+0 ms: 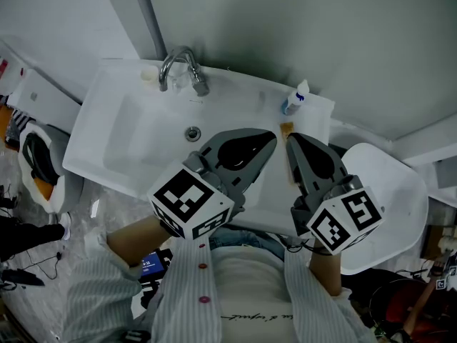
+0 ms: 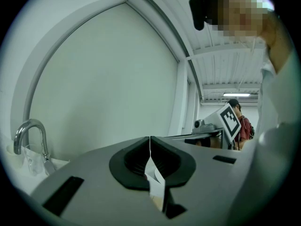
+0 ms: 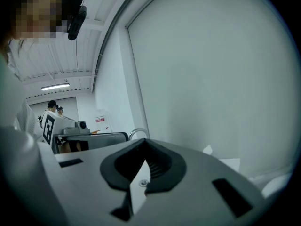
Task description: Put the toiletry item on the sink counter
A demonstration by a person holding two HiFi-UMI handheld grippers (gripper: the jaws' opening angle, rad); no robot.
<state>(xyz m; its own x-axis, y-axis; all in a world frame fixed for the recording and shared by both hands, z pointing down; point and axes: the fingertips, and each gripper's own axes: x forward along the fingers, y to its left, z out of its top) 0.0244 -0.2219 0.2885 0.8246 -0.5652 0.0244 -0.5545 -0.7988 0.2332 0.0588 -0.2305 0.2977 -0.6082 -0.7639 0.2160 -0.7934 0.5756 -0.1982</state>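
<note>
A small white toiletry tube with a blue label point(image 1: 294, 100) stands on the back right ledge of the white sink point(image 1: 107, 131), beside the wall. Its white tip point(image 3: 207, 149) also peeks over the jaws in the right gripper view. My left gripper point(image 1: 273, 136) and right gripper point(image 1: 288, 138) hover side by side over the sink's right front, a short way in front of the tube. Both are shut with nothing between the jaws, as the left gripper point(image 2: 149, 138) and right gripper point(image 3: 143, 141) show in their own views. A small brownish patch point(image 1: 286, 127) lies on the counter just past the tips.
A chrome faucet point(image 1: 183, 66) rises at the sink's back, with the drain point(image 1: 193, 133) in the basin and a small white cup point(image 1: 148, 75) to its left. A white rounded fixture point(image 1: 389, 199) stands to the right, another point(image 1: 39, 166) at the left. A grey wall backs the sink.
</note>
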